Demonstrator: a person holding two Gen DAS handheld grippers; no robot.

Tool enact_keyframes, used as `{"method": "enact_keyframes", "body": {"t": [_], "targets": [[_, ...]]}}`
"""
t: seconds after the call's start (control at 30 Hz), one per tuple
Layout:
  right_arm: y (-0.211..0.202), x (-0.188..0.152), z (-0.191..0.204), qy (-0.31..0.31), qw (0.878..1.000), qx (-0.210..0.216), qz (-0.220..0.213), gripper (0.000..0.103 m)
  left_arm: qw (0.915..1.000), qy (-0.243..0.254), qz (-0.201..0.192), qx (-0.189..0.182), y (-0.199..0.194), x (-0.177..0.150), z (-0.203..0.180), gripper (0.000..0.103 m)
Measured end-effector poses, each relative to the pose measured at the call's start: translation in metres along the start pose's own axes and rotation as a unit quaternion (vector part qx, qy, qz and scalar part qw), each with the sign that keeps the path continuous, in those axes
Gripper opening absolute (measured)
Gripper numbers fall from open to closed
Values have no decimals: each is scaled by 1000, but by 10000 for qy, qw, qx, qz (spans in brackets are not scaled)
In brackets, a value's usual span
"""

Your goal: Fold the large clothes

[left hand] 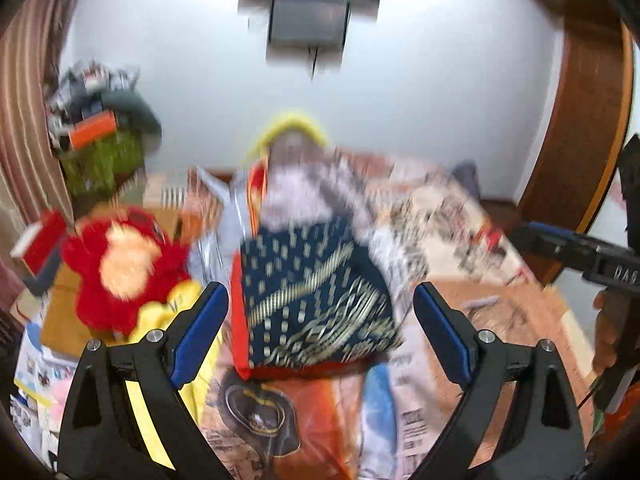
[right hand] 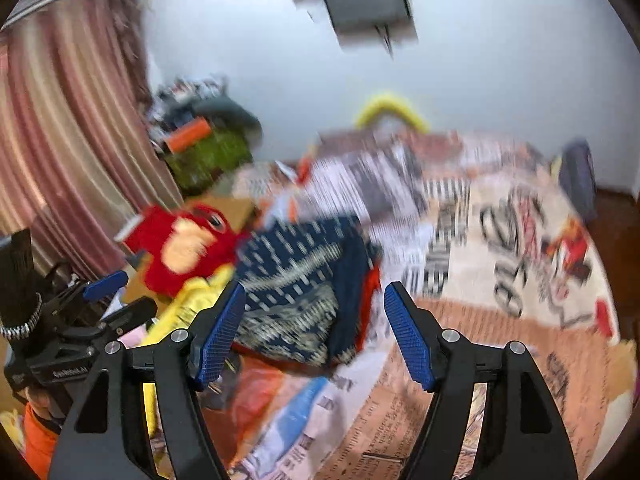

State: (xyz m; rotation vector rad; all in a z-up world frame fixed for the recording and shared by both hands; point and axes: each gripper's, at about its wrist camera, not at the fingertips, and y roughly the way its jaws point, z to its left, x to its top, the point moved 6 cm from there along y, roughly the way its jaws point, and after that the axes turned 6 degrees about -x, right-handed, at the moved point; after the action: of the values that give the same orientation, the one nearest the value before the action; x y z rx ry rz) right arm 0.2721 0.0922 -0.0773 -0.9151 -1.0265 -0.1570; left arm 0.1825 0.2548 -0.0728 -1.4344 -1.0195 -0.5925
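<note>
A folded navy garment (left hand: 316, 296) with a gold pattern and a red edge lies on the bed's printed sheet (left hand: 472, 312); in the right wrist view the garment (right hand: 304, 280) sits left of centre. My left gripper (left hand: 320, 292) hovers above and in front of it, open, with nothing between its blue pads. My right gripper (right hand: 316, 288) is also open and empty, raised over the garment's right side. Each gripper shows at the edge of the other's view: the right gripper (left hand: 580, 248) and the left gripper (right hand: 108, 292). Both pictures are motion-blurred.
A red plush toy (left hand: 120, 268) and yellow cloth (left hand: 168, 312) lie left of the garment. A cluttered green pile (left hand: 100, 152) stands by the striped curtain (left hand: 24, 120). A dark box (left hand: 308, 8) hangs on the white wall. A wooden door frame (left hand: 576, 120) is at right.
</note>
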Motion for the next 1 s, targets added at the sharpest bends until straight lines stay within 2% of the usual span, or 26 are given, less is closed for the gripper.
{"method": "enact_keyframes", "body": {"t": [0.13,0.27,0.4,0.47,0.53,0.63,0.73,0.83,1.0], "targets": [[-51,6,24,-200,9979,166,-592,72,9978,81,-640,-164,-56,19,-26,94],[-95,1,38,-214,9927,258,-1159,72,9916,142,-1262,-256,-106,25,-50,94],[-137,-7,49,-385,9828,87,-1805,73,9841,275,-1755,-41,-146,16,-66,94],[-154,-12,55,-491,9772,-70,-2064,79,9797,298,-1973,176,-160,9,-70,94],[-166,-17,59,-529,9714,-214,-2304,83,9770,318,-2084,311,-170,2,-72,95],[-173,-23,62,-575,9672,-422,-2438,88,9746,345,-2164,464,-177,-8,-73,103],[-173,-26,63,-619,9632,-627,-2540,103,9745,405,-2145,513,-178,-15,-76,102],[-172,-28,64,-613,9585,-811,-2665,103,9760,391,-2075,533,-174,-19,-75,102],[-165,-27,65,-643,9642,-704,-2476,103,9762,416,-2047,587,-177,-25,-77,102]]}}
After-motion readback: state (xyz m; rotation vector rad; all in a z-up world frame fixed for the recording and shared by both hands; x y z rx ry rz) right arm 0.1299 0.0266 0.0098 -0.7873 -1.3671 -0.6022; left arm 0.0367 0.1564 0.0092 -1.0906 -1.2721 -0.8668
